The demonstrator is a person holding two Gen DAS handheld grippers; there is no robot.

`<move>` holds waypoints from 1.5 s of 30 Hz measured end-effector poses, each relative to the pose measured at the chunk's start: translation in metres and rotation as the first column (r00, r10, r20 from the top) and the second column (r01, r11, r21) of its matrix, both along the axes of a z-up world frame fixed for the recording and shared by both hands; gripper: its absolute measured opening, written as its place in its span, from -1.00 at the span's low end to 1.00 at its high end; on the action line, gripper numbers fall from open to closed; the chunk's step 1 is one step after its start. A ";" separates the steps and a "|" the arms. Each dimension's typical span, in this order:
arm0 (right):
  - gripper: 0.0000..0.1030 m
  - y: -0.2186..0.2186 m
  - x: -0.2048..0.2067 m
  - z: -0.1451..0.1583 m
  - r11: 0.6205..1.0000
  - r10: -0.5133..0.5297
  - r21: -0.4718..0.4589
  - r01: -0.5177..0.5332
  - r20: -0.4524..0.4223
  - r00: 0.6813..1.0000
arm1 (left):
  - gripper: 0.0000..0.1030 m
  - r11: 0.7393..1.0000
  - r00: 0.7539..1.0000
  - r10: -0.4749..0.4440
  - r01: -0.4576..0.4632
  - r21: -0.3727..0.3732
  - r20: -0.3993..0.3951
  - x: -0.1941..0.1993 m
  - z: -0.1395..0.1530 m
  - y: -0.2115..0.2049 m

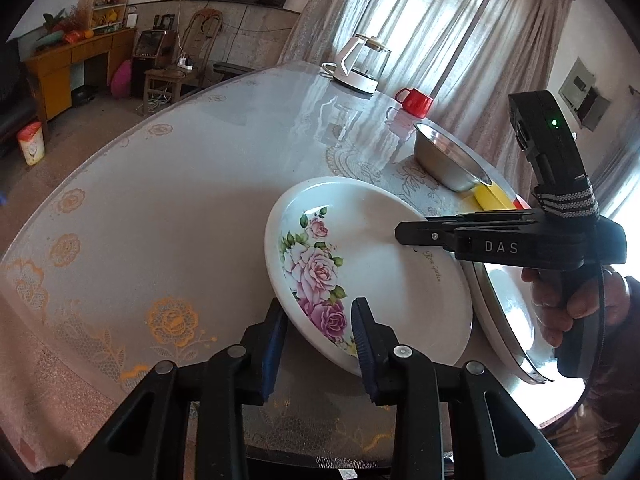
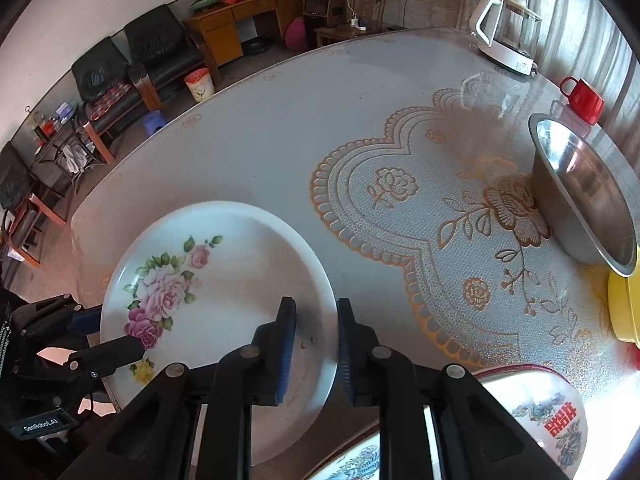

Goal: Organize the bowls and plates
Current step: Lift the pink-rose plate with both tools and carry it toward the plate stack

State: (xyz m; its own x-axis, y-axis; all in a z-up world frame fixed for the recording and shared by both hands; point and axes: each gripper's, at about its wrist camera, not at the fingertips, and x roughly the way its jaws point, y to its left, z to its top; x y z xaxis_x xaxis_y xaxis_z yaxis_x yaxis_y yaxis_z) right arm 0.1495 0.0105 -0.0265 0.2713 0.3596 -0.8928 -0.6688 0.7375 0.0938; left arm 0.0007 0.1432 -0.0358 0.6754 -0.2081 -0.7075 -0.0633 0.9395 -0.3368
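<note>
Doing now: I judge this to be the pick-up of the plate [image 1: 360, 240], with both tools brought to its rim.
Plate: it sits at the near side of the counter [image 1: 180, 184]. Its right rim is just beside, perhaps over, a second plate [image 1: 504, 308]. I cannot tell whether it is lifted at all.
Left hand-held gripper [image 1: 320, 340]: released, jaws wide, one finger outside the near rim and one over the flower print.
Right hand-held gripper [image 2: 316, 340]: also released, with a narrower gap. The opposite rim runs between the pads and neither pad touches it.
Doing it well: I would push both tools in a little so the pads cover the rim's full lip. Then I would close both evenly before raising, keeping the plate level. Glazed ware looks slippery, so a shallow bite could let it swing.
Edges: the counter's near edge is close beneath my left tool, so a dropped plate could go over it.
Crowded side: on the right stand the steel bowl [image 2: 584, 200], yellow bowl [image 2: 624, 308] and dragon bowl [image 2: 552, 420], with a mug [image 2: 582, 98] and kettle [image 2: 508, 32] beyond.
Open room: the counter's middle and far left are bare, so I would carry the plate through there.
</note>
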 end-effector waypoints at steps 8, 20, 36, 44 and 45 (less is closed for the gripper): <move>-0.69 -0.013 0.004 0.010 0.997 -0.073 0.042 0.071 0.046 0.996 | -0.48 0.999 0.999 0.027 -0.028 0.019 0.017 0.031 0.004 0.005; -0.57 -0.016 0.026 -0.001 0.992 -0.105 0.071 0.107 -0.033 0.994 | -0.13 0.997 0.999 0.052 -0.051 0.064 -0.010 0.052 0.001 0.005; -0.64 -0.014 0.016 0.000 0.989 -0.134 0.067 0.132 0.028 0.991 | -0.55 0.990 0.993 0.115 -0.117 0.081 0.018 0.055 -0.001 0.002; -0.68 -0.023 0.012 0.010 0.975 -0.180 0.131 0.179 -0.003 0.984 | -0.55 0.991 0.991 0.127 -0.129 0.040 0.052 0.054 0.009 0.008; -0.68 -0.025 0.011 0.011 0.973 -0.187 0.138 0.185 -0.002 0.982 | -0.55 0.991 0.990 0.127 -0.129 0.038 0.055 0.054 0.010 0.008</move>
State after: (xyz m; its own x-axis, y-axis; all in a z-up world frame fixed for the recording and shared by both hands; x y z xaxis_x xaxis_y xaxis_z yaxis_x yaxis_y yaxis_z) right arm 0.1605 -0.0141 -0.0156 0.3542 0.4204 -0.8354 -0.5225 0.8298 0.1961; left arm 0.0544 0.1508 -0.0260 0.7310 -0.0892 -0.6766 -0.1669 0.9379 -0.3040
